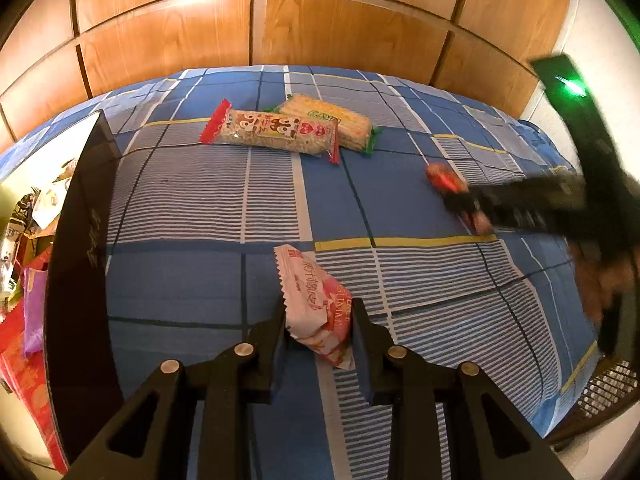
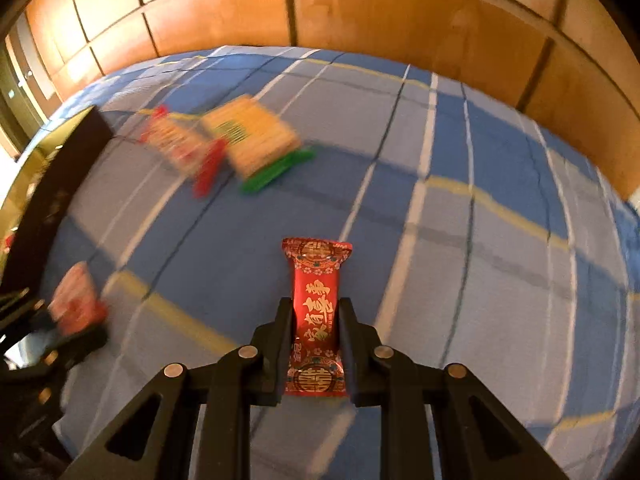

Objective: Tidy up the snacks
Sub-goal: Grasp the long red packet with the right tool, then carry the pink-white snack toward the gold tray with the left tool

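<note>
My left gripper (image 1: 320,307) is shut on a pink and white snack packet (image 1: 310,288), held just over the blue checked sheet (image 1: 192,280). In the right wrist view, my right gripper (image 2: 315,303) is shut on a red sweet wrapper with gold characters (image 2: 316,268), its pads pressing the wrapper's narrow middle. The left wrist view shows that gripper blurred at the right (image 1: 464,200), the red wrapper (image 1: 442,176) at its tip. Two long cracker packs lie side by side farther back: one with red ends (image 1: 272,132), one with green ends (image 1: 340,122).
A black open box (image 1: 80,240) stands at the left edge, with several colourful snack packets (image 1: 28,216) inside. Wooden panels (image 1: 340,28) rise behind the sheet. A wicker basket (image 1: 608,392) sits beyond the lower right edge.
</note>
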`<action>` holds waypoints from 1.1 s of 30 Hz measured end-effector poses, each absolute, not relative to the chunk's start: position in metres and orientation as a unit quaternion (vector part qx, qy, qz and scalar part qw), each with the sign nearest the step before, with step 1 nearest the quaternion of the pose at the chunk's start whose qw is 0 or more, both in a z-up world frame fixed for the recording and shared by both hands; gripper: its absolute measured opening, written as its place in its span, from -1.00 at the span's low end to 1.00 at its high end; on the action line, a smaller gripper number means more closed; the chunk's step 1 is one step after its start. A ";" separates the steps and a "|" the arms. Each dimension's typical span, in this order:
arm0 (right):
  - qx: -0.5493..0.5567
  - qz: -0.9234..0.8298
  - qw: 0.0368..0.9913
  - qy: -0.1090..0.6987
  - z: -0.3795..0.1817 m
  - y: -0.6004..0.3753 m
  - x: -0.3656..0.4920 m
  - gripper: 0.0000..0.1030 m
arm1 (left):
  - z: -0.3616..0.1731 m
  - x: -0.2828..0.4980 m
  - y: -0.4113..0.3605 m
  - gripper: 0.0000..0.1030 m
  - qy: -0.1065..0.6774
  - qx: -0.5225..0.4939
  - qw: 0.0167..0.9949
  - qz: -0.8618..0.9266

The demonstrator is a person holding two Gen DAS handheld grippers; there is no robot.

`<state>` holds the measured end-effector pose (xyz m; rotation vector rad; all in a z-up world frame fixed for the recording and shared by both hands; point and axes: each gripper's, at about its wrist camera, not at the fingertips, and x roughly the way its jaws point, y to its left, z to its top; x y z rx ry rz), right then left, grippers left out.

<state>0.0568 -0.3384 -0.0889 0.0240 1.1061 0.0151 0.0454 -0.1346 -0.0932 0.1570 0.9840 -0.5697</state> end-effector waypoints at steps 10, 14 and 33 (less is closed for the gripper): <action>0.031 0.000 0.875 0.484 -0.094 -0.321 0.024 -0.55 | -0.082 0.042 -0.133 -0.47 0.460 0.075 0.845 -0.262; 0.039 -0.003 0.881 0.472 -0.095 -0.322 0.022 -0.55 | -0.067 0.038 -0.127 -0.47 0.446 0.071 0.854 -0.257; 0.045 -0.018 0.905 0.422 -0.099 -0.319 0.007 -0.55 | -0.013 0.022 -0.107 -0.47 0.405 0.046 0.880 -0.242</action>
